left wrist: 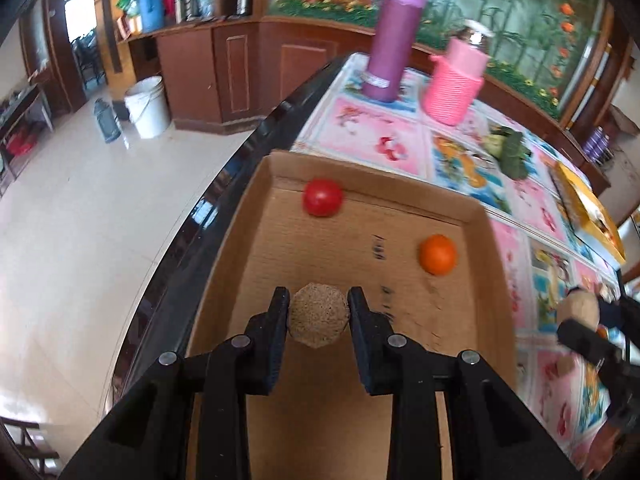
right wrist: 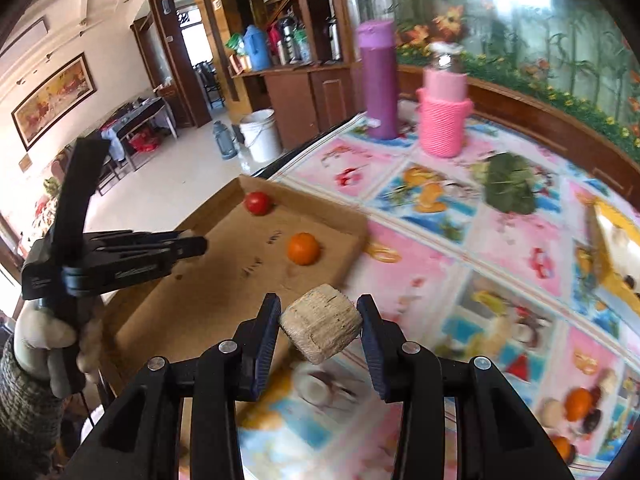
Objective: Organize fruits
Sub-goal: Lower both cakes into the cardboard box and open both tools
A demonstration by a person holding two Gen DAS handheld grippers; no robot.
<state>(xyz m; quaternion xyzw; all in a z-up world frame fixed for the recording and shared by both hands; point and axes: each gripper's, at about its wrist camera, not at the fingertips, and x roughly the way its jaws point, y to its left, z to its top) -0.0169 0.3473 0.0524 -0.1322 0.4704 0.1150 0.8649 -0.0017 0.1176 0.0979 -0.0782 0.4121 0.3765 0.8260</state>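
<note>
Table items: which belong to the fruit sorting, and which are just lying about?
Job: box, tomato, orange, speckled ball in left gripper, tan block in right gripper.
Lying about: purple flask, pink bottle, green leaf.

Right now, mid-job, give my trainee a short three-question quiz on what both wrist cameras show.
1. True or false: the shallow brown cardboard tray holds a round red tomato and a round orange fruit.
2. What is between the left gripper's jaws?
3. Is the right gripper's pale ridged block over the tray or the pictured tablecloth?

Key: 1 true. 2 a speckled tan ball. 3 the tablecloth, beside the tray.
</note>
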